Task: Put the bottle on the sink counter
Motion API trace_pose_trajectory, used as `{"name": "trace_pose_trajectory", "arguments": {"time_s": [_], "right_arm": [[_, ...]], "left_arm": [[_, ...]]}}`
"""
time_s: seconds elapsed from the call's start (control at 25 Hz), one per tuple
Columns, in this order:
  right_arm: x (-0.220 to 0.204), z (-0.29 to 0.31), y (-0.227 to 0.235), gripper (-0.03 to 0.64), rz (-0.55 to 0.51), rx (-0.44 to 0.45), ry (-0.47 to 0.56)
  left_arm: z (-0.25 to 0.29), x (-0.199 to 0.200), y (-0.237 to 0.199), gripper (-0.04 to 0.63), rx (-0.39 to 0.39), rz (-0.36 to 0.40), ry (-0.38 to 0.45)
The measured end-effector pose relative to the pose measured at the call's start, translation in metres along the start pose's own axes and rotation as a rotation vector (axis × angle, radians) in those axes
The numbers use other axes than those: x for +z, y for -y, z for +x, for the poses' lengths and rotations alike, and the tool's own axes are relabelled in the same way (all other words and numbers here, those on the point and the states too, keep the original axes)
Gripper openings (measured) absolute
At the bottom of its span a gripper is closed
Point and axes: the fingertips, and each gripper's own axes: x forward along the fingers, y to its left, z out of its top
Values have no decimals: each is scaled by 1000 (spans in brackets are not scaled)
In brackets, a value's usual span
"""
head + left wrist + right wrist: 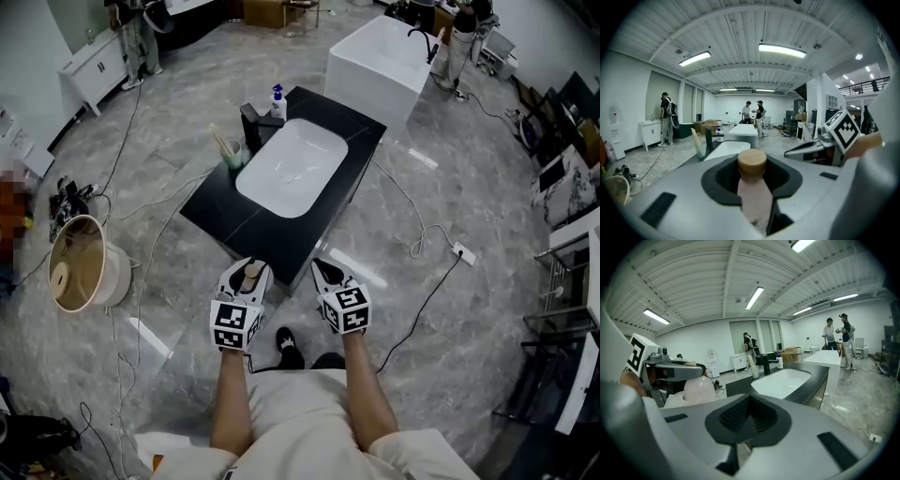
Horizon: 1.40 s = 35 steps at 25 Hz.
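The left gripper (247, 272) clasped the pink bottle (753, 197) upright, cap up, just short of the sink counter (221, 212) ahead, while the right gripper (325, 272), jaws together, carried nothing.

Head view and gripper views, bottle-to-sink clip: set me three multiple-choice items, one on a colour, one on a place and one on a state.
1. What colour is the counter?
A black
B white
C wood brown

2. Where is the bottle?
A standing on the counter
B in the jaws of the left gripper
C on a shelf

3. What is the right gripper doing?
A gripping the bottle
B gripping a cup
C holding nothing

Answers:
1 A: the head view shows the counter's top black.
2 B: the left gripper view shows the jaws closed on the bottle.
3 C: the right gripper view shows nothing between its jaws.
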Motion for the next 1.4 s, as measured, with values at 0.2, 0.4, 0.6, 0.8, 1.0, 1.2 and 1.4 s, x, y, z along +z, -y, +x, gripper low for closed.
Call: {"name": "trace_pose_trajectory", "arguments": {"time_s": [0.2,0.4,0.6,0.8,1.0,1.2,1.4], "right_arm": [[-3,12,0,5,-7,-20,-13],[-1,16,9,5,36,-41,4],[7,23,15,5,82,-29,34],[16,12,27,5,82,-43,48],[13,-3,31,5,59,-68,35],[-7,-17,31,5,80,-87,5],[-19,-27,32,5,97,-97,-7]], "left_arm": [[22,-3,-4,120,-56,-6,-7],[36,3,-3,120,-83,3,-4],[48,8,-3,120,-105,23,-4],[52,8,3,120,-138,39,-3],[59,7,5,120,-189,54,-2],[64,4,11,120,-219,92,-6],[76,10,15,120,-258,86,14]]}}
